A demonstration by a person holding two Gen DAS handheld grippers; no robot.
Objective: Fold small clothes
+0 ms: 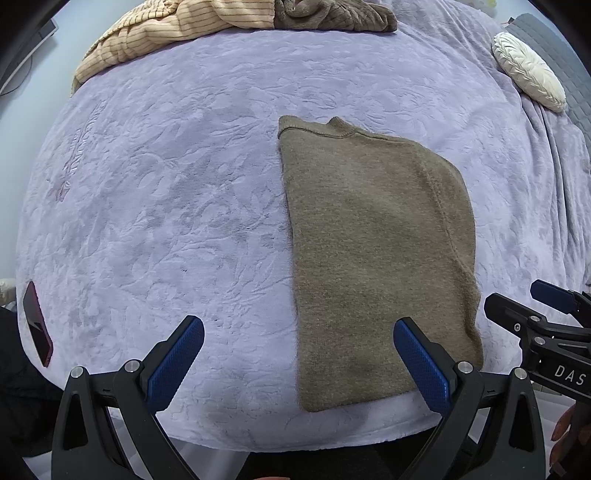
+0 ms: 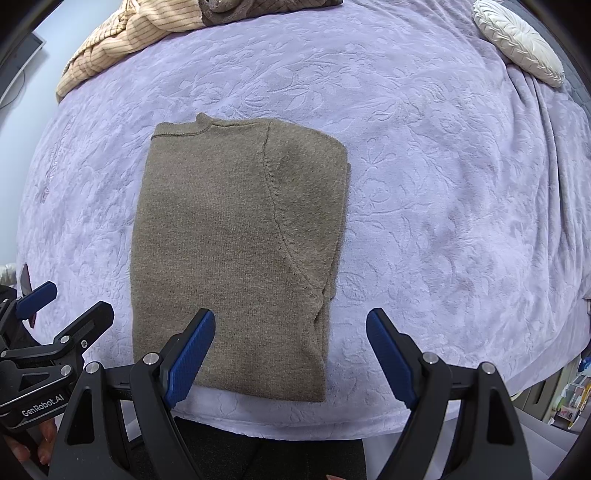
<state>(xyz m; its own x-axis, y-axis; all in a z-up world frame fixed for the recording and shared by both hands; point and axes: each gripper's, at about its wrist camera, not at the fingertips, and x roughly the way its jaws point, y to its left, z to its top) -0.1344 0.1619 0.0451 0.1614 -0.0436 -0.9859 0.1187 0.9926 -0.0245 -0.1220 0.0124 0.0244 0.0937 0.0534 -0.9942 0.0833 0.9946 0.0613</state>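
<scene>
We hold both tools low over the near edge of the bed [image 1: 155, 206], which is covered with a lilac embossed blanket. The sweater [image 1: 376, 258], a brown-olive knit, lies flat on that blanket, folded into a tall rectangle with its neckline at the far end and its hem close to the near edge of the bed. In the right wrist view a curved sleeve seam runs down the right part of the sweater [image 2: 236, 236], and the folded sleeve edge shows along its right side.

Our left tool [image 1: 298, 365] is spread wide and grips nothing; its left finger is over bare blanket and its right finger over the sweater's lower right corner. Whether the fingertips touch the cloth we cannot tell. Our right tool [image 2: 290, 354] is also spread wide and empty; its left finger is over the lower part of the sweater, its right finger over bare blanket to the right of it. Each tool shows at the edge of the other's view, so the two are side by side.

At the far edge of the bed lie a striped tan cloth [image 1: 147, 33] and a dark brown cloth [image 1: 332, 14], touching each other. A white pleated cushion [image 1: 528, 70] rests at the far right. A dark red phone [image 1: 37, 325] lies on the near left of the bed.
</scene>
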